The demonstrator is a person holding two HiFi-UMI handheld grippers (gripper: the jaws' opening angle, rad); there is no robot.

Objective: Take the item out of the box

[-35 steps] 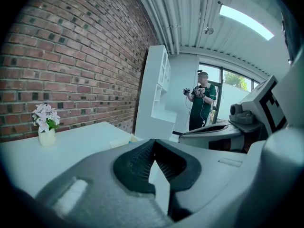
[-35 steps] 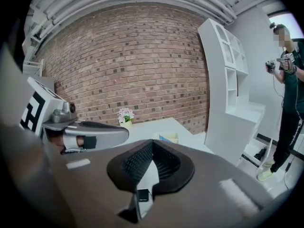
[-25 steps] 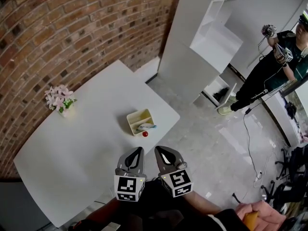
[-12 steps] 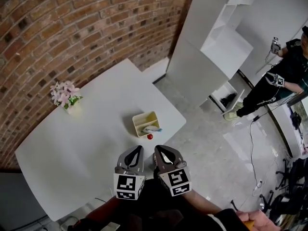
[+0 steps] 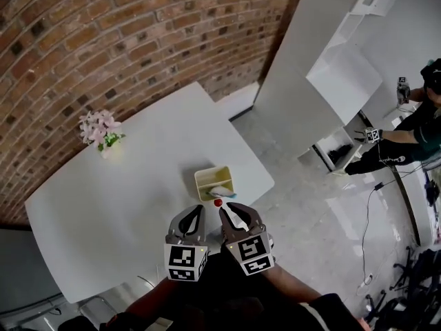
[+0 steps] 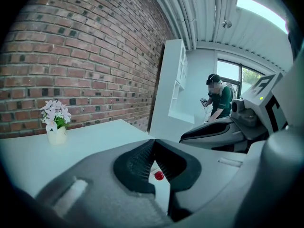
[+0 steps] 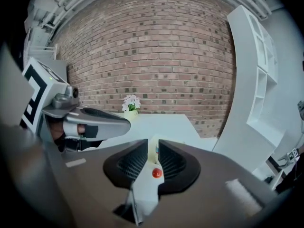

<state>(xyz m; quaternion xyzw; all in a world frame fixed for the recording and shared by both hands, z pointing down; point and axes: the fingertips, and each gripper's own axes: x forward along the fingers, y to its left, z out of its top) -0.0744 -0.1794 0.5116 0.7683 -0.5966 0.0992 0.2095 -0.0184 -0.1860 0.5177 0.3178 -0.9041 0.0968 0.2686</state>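
The box (image 5: 207, 177) is sitting near the right-hand edge of the white desk (image 5: 124, 198), pale yellow and open-topped. The item (image 5: 222, 192) is lying inside it at the end nearer the person, a small whitish-blue, tube-like thing. Its long axis is running across the box, roughly left to right in the head view, and its right end is reaching out to the box's rim. Which end is the cap is too small to tell. A small red ball (image 5: 218, 202) is resting on the desk just beside that end of the box.

Both claws are hovering side by side over the near desk edge, pointing toward the box. The left claw (image 5: 198, 212) is showing its jaw tips meeting, with nothing gripped. The right claw (image 5: 229, 214) is opening, with a clear gap between its ribbed pads and nothing held; the red ball is showing through that gap.

A pot of pink flowers (image 5: 98, 126) is standing at the far left of the desk, by the brick wall (image 5: 103, 40).
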